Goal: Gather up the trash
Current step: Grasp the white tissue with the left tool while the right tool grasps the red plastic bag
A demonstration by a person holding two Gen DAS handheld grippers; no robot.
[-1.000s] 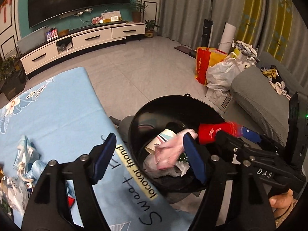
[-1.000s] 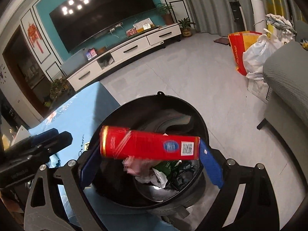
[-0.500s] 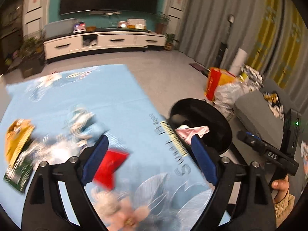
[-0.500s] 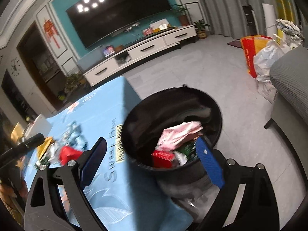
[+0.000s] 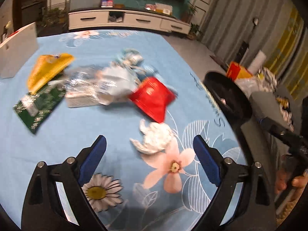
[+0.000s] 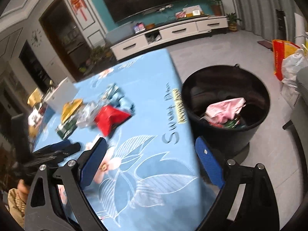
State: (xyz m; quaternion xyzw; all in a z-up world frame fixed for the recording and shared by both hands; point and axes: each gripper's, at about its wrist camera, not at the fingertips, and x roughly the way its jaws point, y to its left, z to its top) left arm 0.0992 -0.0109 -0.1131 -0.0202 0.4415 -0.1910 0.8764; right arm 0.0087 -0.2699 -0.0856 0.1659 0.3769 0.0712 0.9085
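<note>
Both tongs are empty, the left gripper [image 5: 149,150] opening wider over a white wad [image 5: 154,137] at twelve o'clock, the right gripper [image 6: 151,155] spread beside the bin [image 6: 227,132]; a hasty pinch may nudge the wad away

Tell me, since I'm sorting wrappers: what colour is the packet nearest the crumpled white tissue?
Red, clearest in the left wrist view.

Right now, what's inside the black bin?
On top in the bin lies a pink wrapper, with bits of red and green trash beside it. Whatever lies underneath is covered, and the near wall hides the bottom.
</note>
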